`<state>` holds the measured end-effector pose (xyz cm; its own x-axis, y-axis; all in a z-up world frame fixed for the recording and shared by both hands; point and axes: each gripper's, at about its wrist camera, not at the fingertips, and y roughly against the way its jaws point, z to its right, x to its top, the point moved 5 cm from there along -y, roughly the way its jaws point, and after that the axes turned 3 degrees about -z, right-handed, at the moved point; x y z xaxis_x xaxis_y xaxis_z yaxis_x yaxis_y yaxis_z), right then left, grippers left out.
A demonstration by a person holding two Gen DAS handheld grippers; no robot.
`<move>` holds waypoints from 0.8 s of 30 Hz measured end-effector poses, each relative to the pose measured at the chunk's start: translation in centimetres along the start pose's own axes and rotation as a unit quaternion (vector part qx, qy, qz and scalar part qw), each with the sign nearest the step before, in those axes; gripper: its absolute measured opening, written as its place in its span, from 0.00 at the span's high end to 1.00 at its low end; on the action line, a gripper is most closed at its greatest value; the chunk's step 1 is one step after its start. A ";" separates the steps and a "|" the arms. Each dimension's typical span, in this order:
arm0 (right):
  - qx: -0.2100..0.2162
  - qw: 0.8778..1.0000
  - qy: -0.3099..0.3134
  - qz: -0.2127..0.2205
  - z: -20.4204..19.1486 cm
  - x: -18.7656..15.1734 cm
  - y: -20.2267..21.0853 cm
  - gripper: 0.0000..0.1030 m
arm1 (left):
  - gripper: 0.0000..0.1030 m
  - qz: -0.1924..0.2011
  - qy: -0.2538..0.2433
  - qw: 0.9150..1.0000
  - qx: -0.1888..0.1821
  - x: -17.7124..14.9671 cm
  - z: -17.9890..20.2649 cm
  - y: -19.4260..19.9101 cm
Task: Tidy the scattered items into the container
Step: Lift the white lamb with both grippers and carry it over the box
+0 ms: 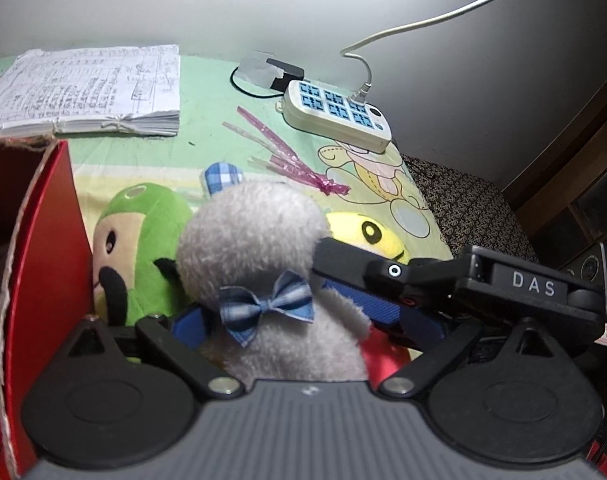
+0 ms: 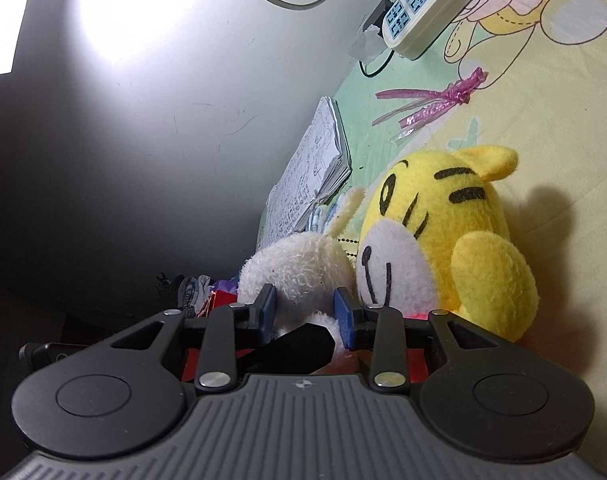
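Left tool (image 1: 271, 320) is closed around the grey plush (image 1: 259, 248) with the blue bow, just right of the red box (image 1: 43, 248). Right tool (image 2: 305, 312) has its blue pads on either side of that same toy's lower body, pressing it or nearly so; whether it truly grips I cannot tell. Beside it, the green plush (image 1: 143, 240) sits on the left and the yellow tiger plush (image 2: 443, 240) on the right, both outside the box. Farther off lie pink ribbon strips (image 1: 287, 156), a notebook (image 1: 87, 88) and a power strip (image 1: 339, 114). Judging by this, most tidying remains.
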<state>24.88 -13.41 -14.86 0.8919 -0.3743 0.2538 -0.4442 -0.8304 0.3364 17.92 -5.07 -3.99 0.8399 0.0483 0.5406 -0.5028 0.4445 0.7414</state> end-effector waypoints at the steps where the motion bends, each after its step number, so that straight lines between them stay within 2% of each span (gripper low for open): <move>1: 0.005 1.000 -0.004 -0.003 0.0 -0.2 0.2 0.65 | 0.06 0.001 -0.006 1.000 0.002 -0.2 0.3 0.2; 11: 0.022 1.000 0.016 -0.008 -1.7 -2.8 3.9 0.65 | 0.06 0.010 -0.053 0.999 0.001 -2.5 3.5 2.8; 24: 0.058 0.996 0.062 0.017 -6.0 -6.4 8.1 0.65 | 0.06 0.070 -0.094 0.993 -0.006 -5.1 6.3 9.1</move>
<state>15.11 -15.25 -8.31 0.8560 -0.3555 0.3753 -0.4549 -0.8629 0.2201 7.76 -6.87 2.49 0.7078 -0.0565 0.7042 -0.6093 0.4557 0.6489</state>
